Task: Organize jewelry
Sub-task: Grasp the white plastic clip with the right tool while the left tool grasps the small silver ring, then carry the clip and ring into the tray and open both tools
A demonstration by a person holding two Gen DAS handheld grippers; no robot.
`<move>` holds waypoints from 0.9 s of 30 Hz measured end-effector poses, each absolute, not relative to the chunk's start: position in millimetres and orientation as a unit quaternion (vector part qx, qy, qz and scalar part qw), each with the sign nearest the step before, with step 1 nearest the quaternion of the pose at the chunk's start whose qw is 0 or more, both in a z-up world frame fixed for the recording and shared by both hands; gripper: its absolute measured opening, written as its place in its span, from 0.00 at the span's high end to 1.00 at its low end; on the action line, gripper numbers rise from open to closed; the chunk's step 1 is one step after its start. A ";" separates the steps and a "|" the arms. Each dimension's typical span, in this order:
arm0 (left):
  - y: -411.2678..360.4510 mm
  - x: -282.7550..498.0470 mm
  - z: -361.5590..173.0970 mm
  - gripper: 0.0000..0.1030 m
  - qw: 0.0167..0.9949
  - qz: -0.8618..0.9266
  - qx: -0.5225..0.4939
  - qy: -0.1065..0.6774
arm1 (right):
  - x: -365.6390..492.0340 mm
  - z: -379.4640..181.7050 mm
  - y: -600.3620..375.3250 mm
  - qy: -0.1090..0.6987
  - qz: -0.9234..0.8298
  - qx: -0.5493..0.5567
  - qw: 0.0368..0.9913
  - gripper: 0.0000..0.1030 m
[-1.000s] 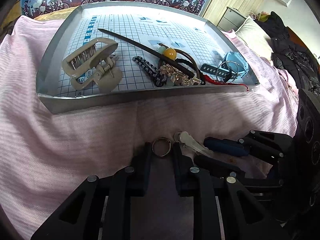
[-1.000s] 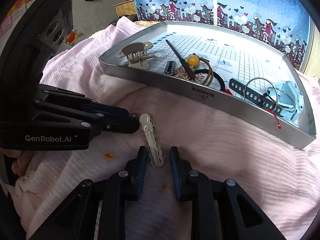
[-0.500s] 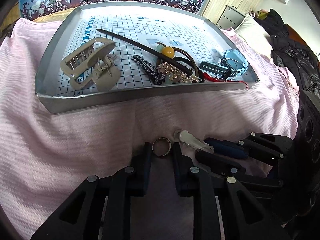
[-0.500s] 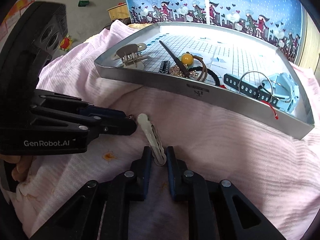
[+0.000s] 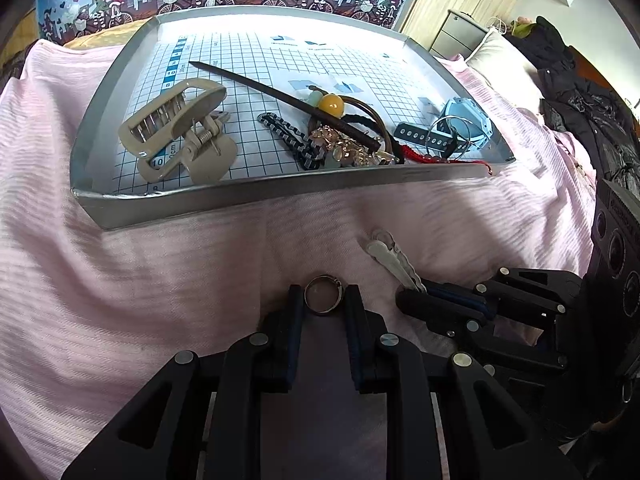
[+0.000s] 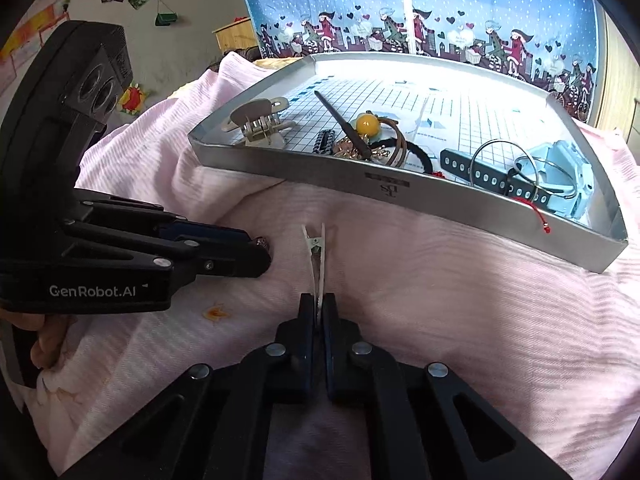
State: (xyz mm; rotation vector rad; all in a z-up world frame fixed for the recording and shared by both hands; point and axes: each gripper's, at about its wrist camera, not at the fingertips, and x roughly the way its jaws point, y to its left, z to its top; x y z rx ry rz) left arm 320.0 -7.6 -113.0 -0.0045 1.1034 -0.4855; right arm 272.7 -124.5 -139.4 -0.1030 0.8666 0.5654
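hair clip (image 6: 316,258) pinched in right gripper (image 6: 318,305), ring (image 5: 323,300) between left gripper (image 5: 323,300) fingers

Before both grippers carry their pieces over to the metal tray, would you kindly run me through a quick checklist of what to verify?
1. Right gripper grip on the pale flat metal hair clip: ok, the jaws are shut on its near end.
2. Clip clear of the pink ribbed blanket: cannot tell, its far end lies close to the cloth.
3. Left gripper grip on the small silver ring: cannot tell, the ring sits between the fingers but contact is unclear.
4. Free space in the silver metal tray: ok, the far grid area is bare.
5. Grippers apart from each other: ok, a gap shows between them.
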 end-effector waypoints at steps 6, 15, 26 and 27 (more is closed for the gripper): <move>-13.4 311.1 -106.6 0.84 0.833 -0.227 0.021 0.505 | 265.6 -133.0 -126.8 0.387 0.248 -0.054 0.886 0.96; -15.0 303.1 -98.6 0.84 0.851 -0.214 0.032 0.479 | 267.7 -130.6 -138.2 0.385 0.252 -0.022 0.888 0.96; -12.5 301.4 -87.8 0.84 0.859 -0.221 0.023 0.462 | 257.8 -110.2 -137.6 0.336 0.260 -0.019 0.905 0.96; -11.3 300.9 -83.4 0.84 0.862 -0.223 0.017 0.454 | 257.1 -106.9 -137.6 0.330 0.260 -0.018 0.907 0.96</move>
